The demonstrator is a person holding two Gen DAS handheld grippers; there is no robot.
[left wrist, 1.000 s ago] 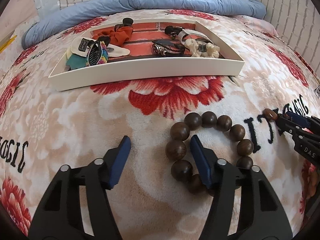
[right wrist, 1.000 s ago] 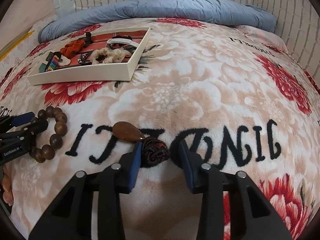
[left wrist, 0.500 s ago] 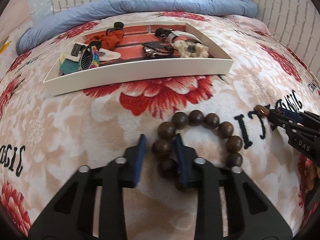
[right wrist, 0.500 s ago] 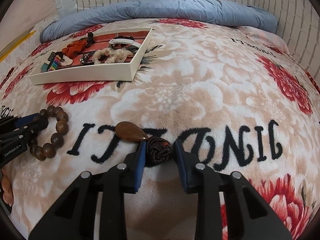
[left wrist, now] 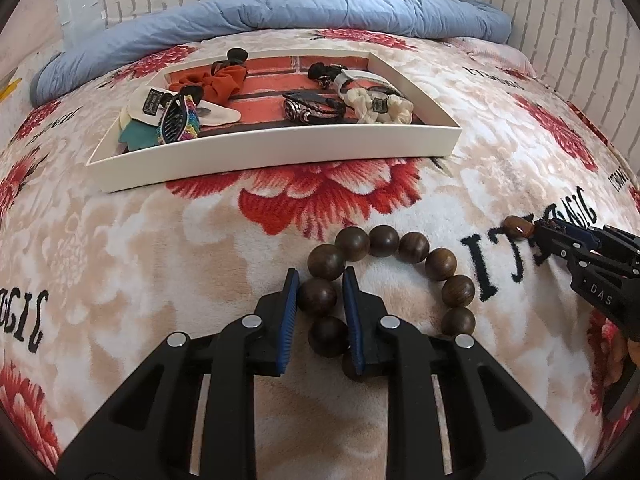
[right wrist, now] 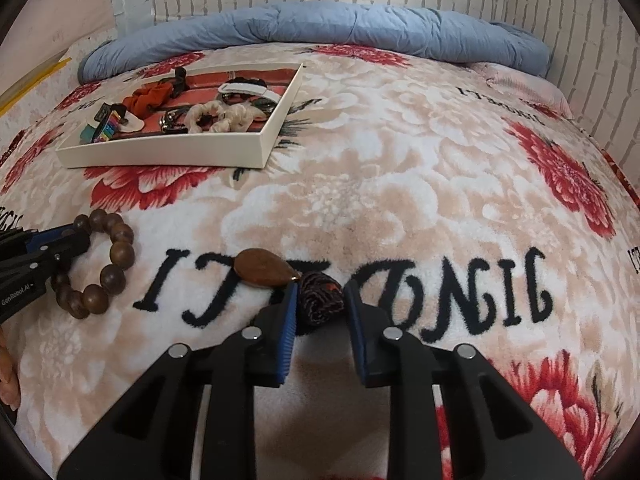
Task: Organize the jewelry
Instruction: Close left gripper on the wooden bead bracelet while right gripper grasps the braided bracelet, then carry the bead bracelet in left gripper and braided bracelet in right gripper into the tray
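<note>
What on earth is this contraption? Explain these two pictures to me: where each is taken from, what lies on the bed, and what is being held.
No robot: a person holds a two-finger clamp in each hand, with a camera looking along its fingers. One picture is from the left clamp, the other from the right. The left gripper is shut on a wooden bead bracelet lying on the flowered blanket. The right gripper is shut on the dark knotted cord of a brown teardrop pendant. Behind stands a white tray holding scrunchies, clips and bracelets.
</note>
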